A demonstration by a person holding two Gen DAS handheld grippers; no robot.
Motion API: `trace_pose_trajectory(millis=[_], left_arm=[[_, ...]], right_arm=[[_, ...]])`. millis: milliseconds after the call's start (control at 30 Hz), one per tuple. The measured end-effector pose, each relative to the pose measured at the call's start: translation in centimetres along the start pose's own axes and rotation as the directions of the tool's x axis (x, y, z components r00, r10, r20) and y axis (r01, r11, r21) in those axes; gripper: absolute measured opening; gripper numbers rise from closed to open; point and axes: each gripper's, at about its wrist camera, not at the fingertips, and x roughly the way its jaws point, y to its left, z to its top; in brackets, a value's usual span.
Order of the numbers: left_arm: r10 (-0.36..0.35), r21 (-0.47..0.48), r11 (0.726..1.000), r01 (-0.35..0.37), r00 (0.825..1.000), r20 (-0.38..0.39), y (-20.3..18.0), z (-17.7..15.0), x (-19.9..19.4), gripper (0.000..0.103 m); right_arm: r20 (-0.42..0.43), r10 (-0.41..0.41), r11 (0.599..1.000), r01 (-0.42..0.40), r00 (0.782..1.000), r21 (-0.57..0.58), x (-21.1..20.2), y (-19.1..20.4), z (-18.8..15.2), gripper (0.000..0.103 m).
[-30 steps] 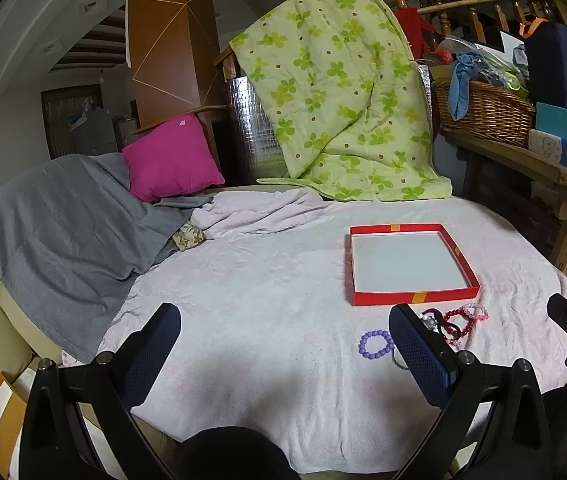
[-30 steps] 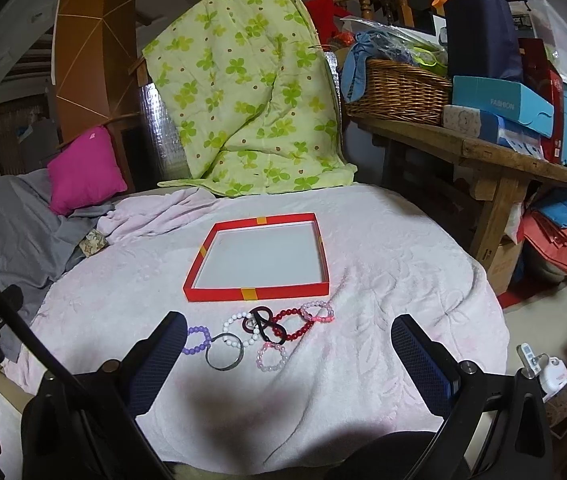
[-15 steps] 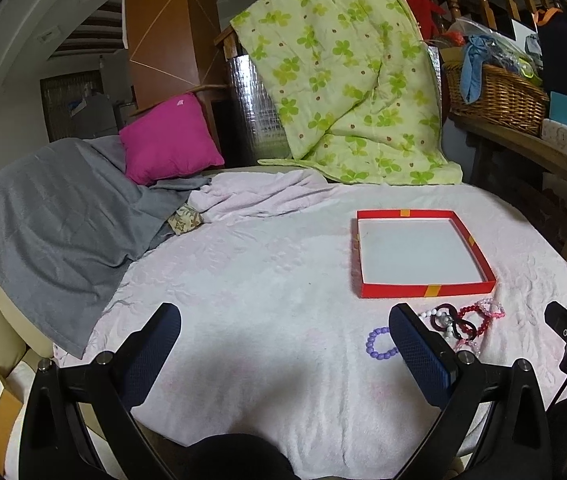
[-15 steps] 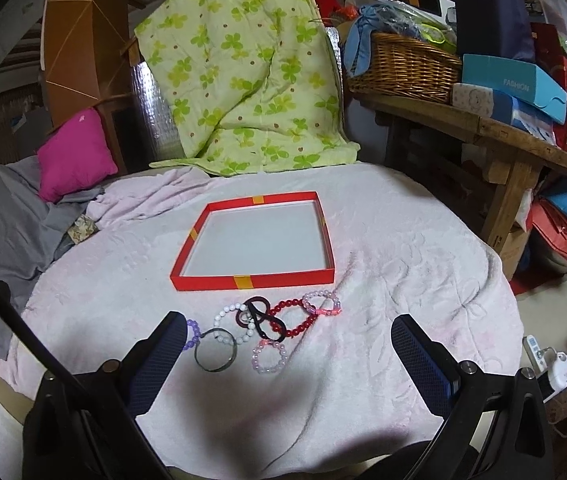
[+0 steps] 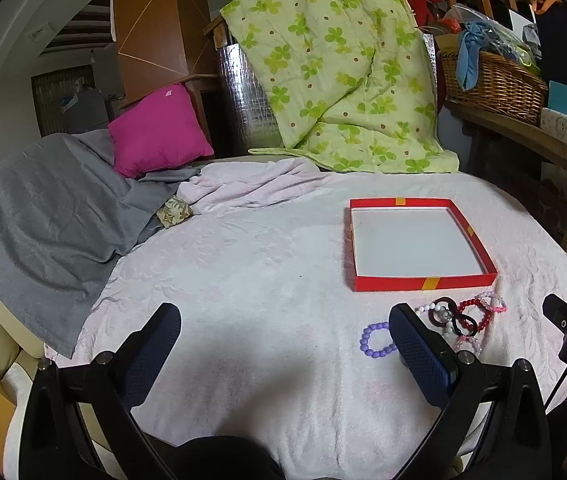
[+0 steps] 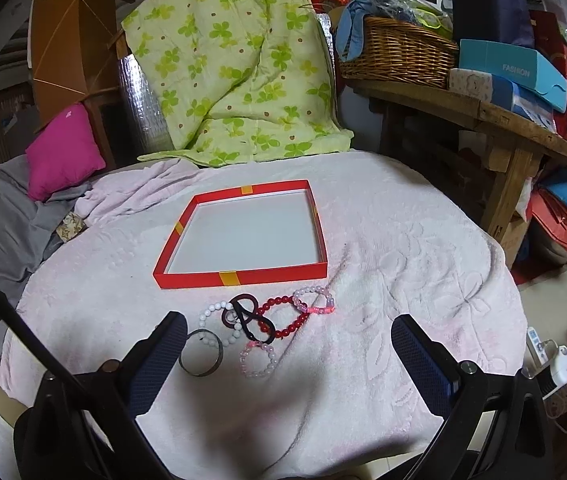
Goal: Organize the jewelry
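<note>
Red tray [image 6: 243, 274], frame centre, is empty. Bracelet cluster [image 6: 271, 320] lies just below it, now larger in frame (both cameras have advanced). Right gripper [image 6: 283, 350] and left gripper [image 5: 283, 338] are wide apart, holding nothing; first pickup is pending.

The tray [image 6: 243, 276] sits on the table [image 6: 403, 264]. The bracelets [image 6: 279, 320] lie in a bunch just in front of it. A quilt [image 6: 235, 64] hangs behind the table.

Left claw [image 5: 283, 344]: black angular frame, two dark-blue textured finger pads [image 5: 419, 354], silver pivot screws. Right claw [image 6: 287, 352]: identical build, black frame, blue dimpled pads [image 6: 423, 360], silver screws.
</note>
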Motion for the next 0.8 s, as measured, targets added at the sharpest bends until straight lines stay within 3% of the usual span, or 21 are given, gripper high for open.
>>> trace_pose_trajectory(millis=[800], left_arm=[[0.003, 0.013, 1.000, -0.003, 0.998, -0.059, -0.8, -0.2, 3.7, 0.103]], right_arm=[[-0.018, -0.011, 1.000, 0.011, 1.000, 0.000, 3.3, -1.1, 0.8, 0.103]])
